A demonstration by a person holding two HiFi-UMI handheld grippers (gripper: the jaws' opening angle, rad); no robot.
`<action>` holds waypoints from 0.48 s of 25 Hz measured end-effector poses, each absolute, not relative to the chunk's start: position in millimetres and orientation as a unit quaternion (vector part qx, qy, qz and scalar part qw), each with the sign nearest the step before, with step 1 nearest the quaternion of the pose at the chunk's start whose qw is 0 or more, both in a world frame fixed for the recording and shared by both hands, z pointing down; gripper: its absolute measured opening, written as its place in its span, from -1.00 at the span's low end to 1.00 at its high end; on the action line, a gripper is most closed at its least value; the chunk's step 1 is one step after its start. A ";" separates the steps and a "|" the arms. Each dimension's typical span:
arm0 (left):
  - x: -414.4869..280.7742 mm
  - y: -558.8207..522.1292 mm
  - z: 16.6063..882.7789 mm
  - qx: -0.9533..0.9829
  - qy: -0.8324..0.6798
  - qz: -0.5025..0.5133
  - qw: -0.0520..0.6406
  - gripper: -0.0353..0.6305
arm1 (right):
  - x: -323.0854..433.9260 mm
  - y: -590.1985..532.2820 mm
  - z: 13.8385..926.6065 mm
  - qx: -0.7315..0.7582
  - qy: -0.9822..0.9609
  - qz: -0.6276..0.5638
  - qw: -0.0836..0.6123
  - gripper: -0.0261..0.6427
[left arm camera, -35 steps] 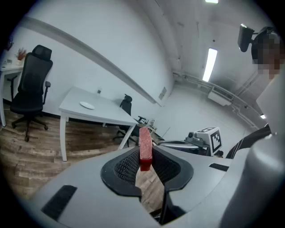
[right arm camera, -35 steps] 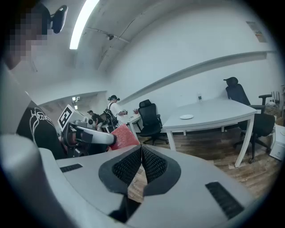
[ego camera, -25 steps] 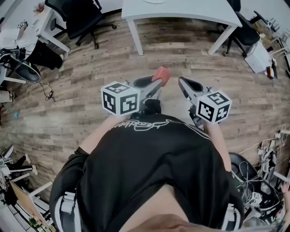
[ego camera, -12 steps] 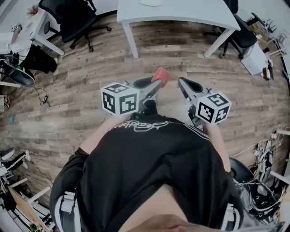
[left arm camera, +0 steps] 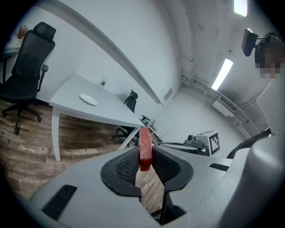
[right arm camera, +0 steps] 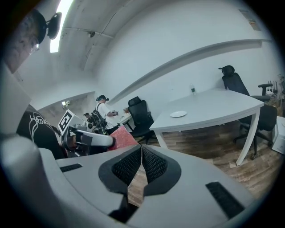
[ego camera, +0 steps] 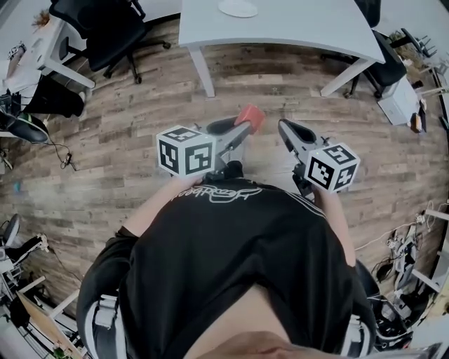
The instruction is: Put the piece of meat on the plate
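1. Since a second ago, the white worktop (ego camera: 302, 24) and its plate (ego camera: 238, 8) have come further into the head view's top edge. Both grippers sit as before in front of the person's chest.
2. The left gripper (ego camera: 242, 127) is clamped on the piece of meat (ego camera: 250, 116), which stands on edge between the pads with its top poking out. That looks like a secure hold for carrying.
3. The right gripper (ego camera: 286, 130) has its jaws together on nothing and seems idle.
4. The plate lies well apart ahead, so delivery is not yet done.
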State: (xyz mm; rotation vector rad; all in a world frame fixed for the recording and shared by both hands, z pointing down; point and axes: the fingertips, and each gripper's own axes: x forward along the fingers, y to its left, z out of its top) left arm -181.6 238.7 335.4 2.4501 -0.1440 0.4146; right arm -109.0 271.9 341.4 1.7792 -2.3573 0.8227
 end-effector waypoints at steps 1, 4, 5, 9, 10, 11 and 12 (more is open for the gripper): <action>-176.1 225.7 335.5 0.932 -0.054 0.159 0.322 -0.64 | -103.6 258.7 341.6 0.580 -0.767 0.271 0.037 -0.89; -158.2 185.6 335.0 0.929 -0.054 0.161 0.328 -0.64 | -85.8 219.2 340.4 0.582 -0.763 0.280 0.035 -0.89; -151.9 172.1 334.8 0.928 -0.053 0.162 0.330 -0.64 | -79.0 205.7 340.3 0.583 -0.762 0.282 0.035 -0.89; -129.4 117.0 335.9 0.927 -0.052 0.167 0.333 -0.64 | -53.8 150.2 340.6 0.585 -0.757 0.289 0.035 -0.89; -124.2 104.1 336.8 0.926 -0.053 0.168 0.334 -0.64 | -48.0 137.4 341.4 0.585 -0.757 0.290 0.035 -0.89; -119.2 91.9 337.8 0.926 -0.054 0.169 0.334 -0.64 | -42.5 125.4 342.3 0.586 -0.756 0.290 0.035 -0.89; -114.3 80.6 338.6 0.925 -0.055 0.169 0.334 -0.64 | -37.3 114.2 343.0 0.586 -0.756 0.290 0.035 -0.89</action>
